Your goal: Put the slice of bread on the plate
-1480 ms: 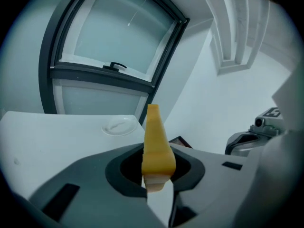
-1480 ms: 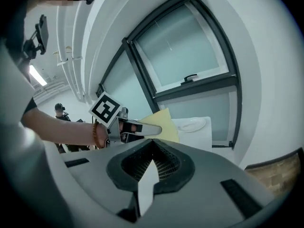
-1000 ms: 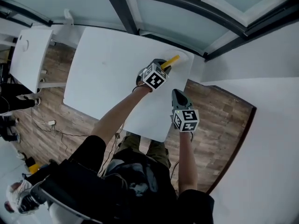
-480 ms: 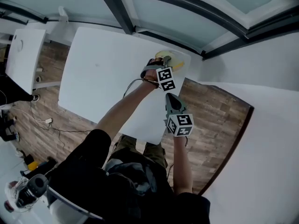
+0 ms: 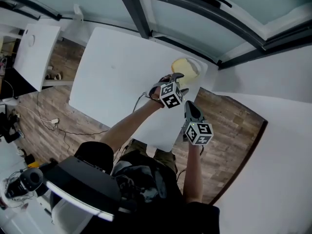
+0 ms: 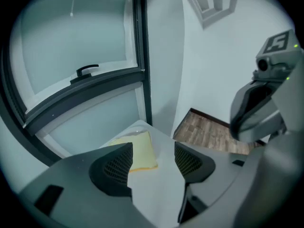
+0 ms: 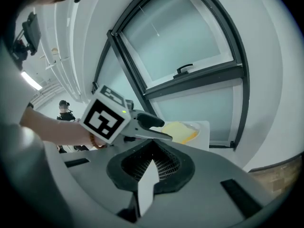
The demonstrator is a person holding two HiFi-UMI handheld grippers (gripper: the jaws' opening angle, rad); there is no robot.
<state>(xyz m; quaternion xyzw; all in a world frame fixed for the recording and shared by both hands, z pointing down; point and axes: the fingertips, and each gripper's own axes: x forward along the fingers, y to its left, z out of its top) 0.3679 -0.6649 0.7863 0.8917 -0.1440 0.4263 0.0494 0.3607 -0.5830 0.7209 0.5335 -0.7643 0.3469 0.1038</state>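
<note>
A pale yellow slice of bread (image 5: 184, 68) lies flat on a clear plate (image 5: 197, 64) at the far right corner of the white table (image 5: 117, 67). My left gripper (image 5: 179, 81) hovers just short of the plate, its jaws opening with nothing between them. In the left gripper view the bread (image 6: 141, 151) lies beyond the gripper (image 6: 153, 151), partly hidden by the left finger. My right gripper (image 5: 188, 104) hangs shut near the table's right edge. In the right gripper view the shut gripper (image 7: 153, 148) points at the bread (image 7: 179, 131) and the left gripper (image 7: 159, 135).
Past the table's corner is a glazed wall with dark frames and a window handle (image 6: 86, 71). Wooden floor (image 6: 213, 132) shows to the right of the table. A second white table (image 5: 36, 52) stands at the far left. A person (image 7: 63, 109) stands in the distance.
The left gripper carried the bread out over the plate, let it go and drew back a little. The bread now lies on the plate. The right gripper stayed by the table's edge.
</note>
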